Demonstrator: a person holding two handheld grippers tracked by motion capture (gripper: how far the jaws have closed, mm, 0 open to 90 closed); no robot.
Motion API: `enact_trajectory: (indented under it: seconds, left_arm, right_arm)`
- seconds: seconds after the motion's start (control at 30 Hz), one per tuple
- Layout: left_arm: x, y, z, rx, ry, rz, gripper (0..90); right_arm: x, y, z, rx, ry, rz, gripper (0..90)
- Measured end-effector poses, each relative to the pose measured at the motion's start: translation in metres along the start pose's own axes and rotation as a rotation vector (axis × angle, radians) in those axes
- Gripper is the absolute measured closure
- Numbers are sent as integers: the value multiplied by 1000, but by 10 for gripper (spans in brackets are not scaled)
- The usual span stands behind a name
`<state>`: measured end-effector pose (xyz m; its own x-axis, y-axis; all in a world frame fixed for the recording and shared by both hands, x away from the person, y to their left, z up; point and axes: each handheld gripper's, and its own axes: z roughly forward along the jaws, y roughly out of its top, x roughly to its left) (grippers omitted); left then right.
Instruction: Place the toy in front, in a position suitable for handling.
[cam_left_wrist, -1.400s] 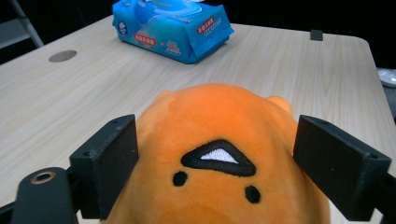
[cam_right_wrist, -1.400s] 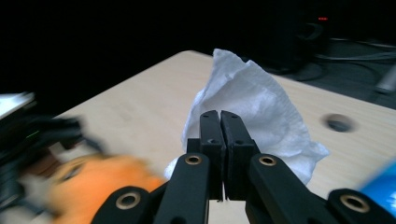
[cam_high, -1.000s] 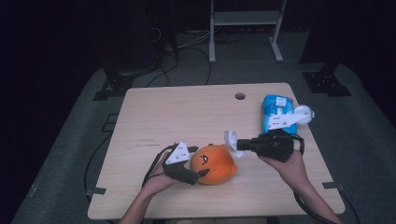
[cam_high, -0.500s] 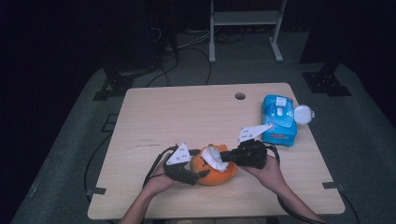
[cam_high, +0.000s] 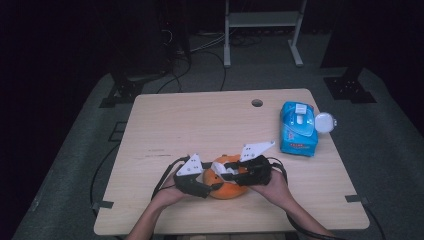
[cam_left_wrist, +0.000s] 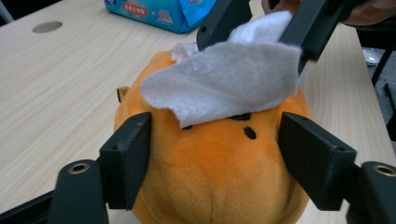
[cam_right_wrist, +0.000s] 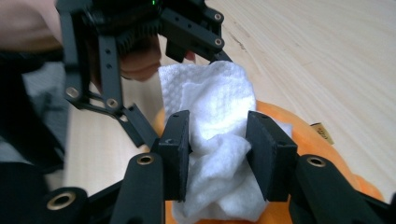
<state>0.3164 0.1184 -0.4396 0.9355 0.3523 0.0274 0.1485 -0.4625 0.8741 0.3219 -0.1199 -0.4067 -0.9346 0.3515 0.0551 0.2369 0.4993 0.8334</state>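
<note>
- An orange plush toy sits between the two black jaws of the left gripper, one jaw pressed against each flank, the toy's stitched dark marks just beyond the jaw tips.
- A white wipe is bunched and pinched between the jaws of the right gripper, which stand narrowly apart on the wad; the loose end fans out past the jaw tips.
- In the left gripper view, the wipe drapes over the top of the toy, just ahead of that gripper's jaws.
- From above, both grippers, left and right, meet over the toy near the front edge of the wooden table.
- A blue wipes pack, its lid flipped open, lies well beyond the right jaws, toward the table's far right side.
</note>
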Motion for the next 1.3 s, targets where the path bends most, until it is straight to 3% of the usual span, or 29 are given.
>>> enact_trajectory:
  seconds: [0.1,0.23,0.37,0.63,0.77,0.83,0.9,1.0,1.03,1.07,1.13,1.3]
  left_arm:
    - [2,1,0,8,-2,1,249]
    - [2,1,-1,5,5,0,246]
    - [5,-1,0,-6,3,-16,248]
    - [8,-4,0,-11,-6,-27,250]
    - [11,-5,2,-11,-6,-33,261]
    - [12,-5,3,-11,-5,-29,275]
    - [15,-6,5,-14,1,-36,286]
    - [17,-7,6,-26,8,-60,295]
    - [17,-7,6,-26,8,-60,296]
    - [17,-6,6,-26,14,-57,298]
    - [18,-6,5,-22,18,-52,307]
    - [21,-7,2,-26,5,-70,310]
  right_arm:
    - [5,-1,3,12,-66,-44,652]
    - [7,-2,2,31,-88,-55,752]
    - [-2,-8,-11,21,-79,-2,797]
    - [-12,-29,-32,48,-134,37,798]
    - [-19,-46,-41,38,-124,112,801]
    - [-17,-46,-41,35,-123,113,801]
    - [-7,-38,-36,22,-110,65,801]
    - [3,-27,-29,0,-51,44,800]
    - [3,-27,-29,0,-51,44,800]
    - [10,-20,-22,7,-45,2,800]
    - [12,-17,-18,27,-64,-26,800]
    - [-7,-29,-30,16,-101,35,802]
